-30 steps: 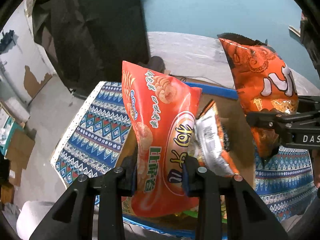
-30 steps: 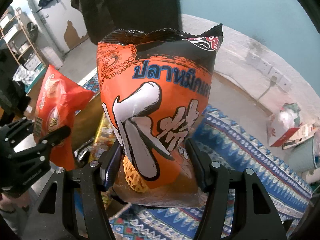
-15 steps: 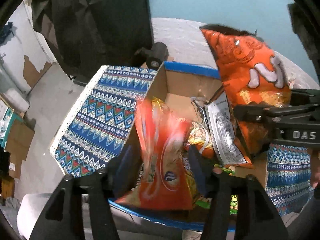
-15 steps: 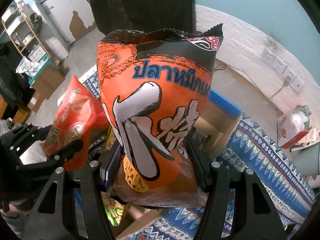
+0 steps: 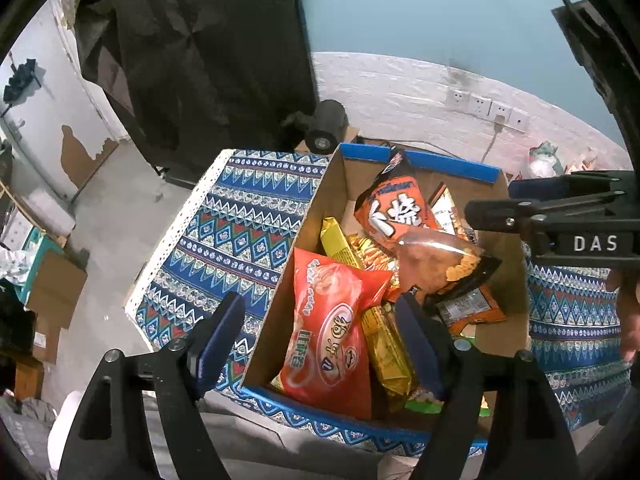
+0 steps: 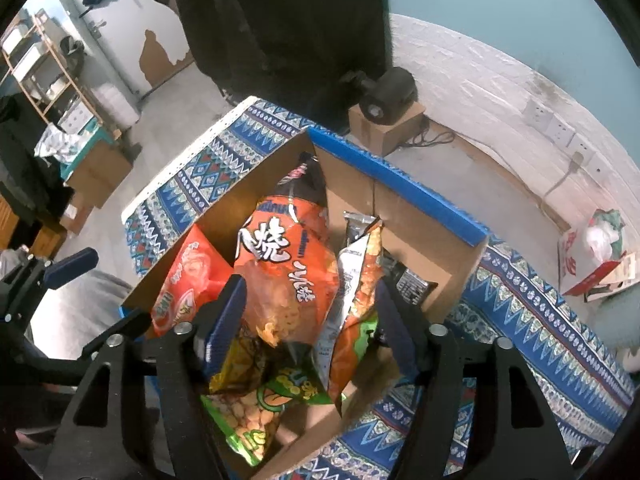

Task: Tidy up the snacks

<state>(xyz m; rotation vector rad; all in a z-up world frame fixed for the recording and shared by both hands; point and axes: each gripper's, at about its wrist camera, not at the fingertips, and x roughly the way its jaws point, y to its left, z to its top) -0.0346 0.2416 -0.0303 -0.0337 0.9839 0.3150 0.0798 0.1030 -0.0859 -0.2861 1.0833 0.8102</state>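
Note:
A cardboard box (image 5: pixel 332 184) with blue edges sits on a patterned cloth and holds several snack bags. The red shrimp-chip bag (image 5: pixel 328 336) lies at its near left, also seen in the right wrist view (image 6: pixel 188 280). The orange squid-snack bag (image 6: pixel 288 264) lies on top in the middle; it also shows in the left wrist view (image 5: pixel 396 216). My left gripper (image 5: pixel 320 340) is open and empty above the box's near edge. My right gripper (image 6: pixel 308 316) is open and empty above the orange bag. The box also shows in the right wrist view (image 6: pixel 400 184).
The blue patterned cloth (image 5: pixel 236 220) covers the table around the box. A black spotlight (image 6: pixel 384 88) sits on a small carton behind it. Wall sockets (image 5: pixel 484 106) and a cable run along the white brick wall. Cartons and shelves stand on the floor at left.
Both grippers opened. The red bag dropped from the left gripper into the box, then the orange bag dropped from the right gripper onto the pile.

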